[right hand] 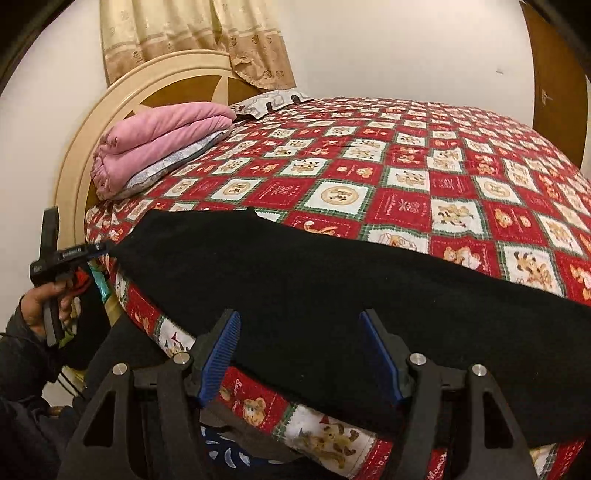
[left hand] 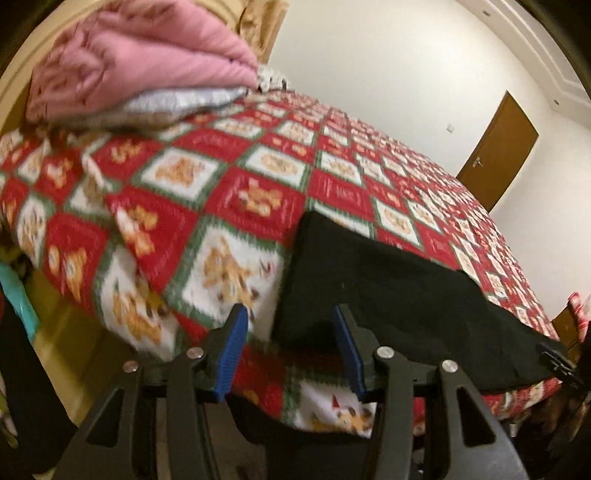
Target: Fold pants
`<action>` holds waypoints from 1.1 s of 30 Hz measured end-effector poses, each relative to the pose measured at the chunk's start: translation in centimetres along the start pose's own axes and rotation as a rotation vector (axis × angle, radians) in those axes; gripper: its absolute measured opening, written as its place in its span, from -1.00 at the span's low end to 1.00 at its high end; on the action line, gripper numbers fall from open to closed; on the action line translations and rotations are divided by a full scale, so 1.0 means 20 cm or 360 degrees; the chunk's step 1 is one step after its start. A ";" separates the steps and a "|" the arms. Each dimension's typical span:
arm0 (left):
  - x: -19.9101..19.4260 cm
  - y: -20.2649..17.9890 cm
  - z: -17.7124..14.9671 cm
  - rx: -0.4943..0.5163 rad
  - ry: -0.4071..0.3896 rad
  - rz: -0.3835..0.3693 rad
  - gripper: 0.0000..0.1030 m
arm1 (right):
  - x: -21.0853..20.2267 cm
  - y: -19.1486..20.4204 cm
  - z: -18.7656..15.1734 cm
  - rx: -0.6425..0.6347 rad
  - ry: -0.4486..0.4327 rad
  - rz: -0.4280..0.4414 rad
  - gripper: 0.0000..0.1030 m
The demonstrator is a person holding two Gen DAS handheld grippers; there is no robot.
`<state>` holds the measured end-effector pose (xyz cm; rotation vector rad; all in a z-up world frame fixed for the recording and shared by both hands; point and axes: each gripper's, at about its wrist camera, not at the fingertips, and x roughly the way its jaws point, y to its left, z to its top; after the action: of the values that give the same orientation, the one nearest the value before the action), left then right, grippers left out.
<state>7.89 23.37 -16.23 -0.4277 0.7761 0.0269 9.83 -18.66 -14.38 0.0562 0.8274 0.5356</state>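
Bed (right hand: 424,177) fills the room's middle, covered by a red, white and green checked bear-print quilt (left hand: 229,192). At its head: round cream and brown headboard (right hand: 122,96), beige patterned curtain (right hand: 192,33) hanging behind it, a folded pink blanket (right hand: 159,144) on a grey one just in front, a patterned pillow (right hand: 269,101) beside that. Plain white walls (left hand: 388,55) behind the bed, brown wooden door (left hand: 498,147) with a metal handle past its far side, warm indoor light.
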 end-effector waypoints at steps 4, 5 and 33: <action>0.02 -0.02 -0.03 -0.0070 0.0036 -0.0095 -0.02 | 0.00 -0.03 -0.01 0.0047 0.0002 -0.0006 0.31; 0.02 -0.04 -0.03 -0.0054 0.0030 -0.0081 -0.01 | 0.00 -0.03 -0.02 0.0050 0.0001 -0.0011 0.31; -0.01 -0.48 0.08 0.0405 -0.0088 0.0030 0.27 | 0.11 -0.15 -0.07 -0.0050 0.0122 -0.0445 0.31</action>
<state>10.62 15.21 -11.54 -0.1775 0.7181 -0.0418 11.40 -20.34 -17.56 -0.1083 0.8843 0.2879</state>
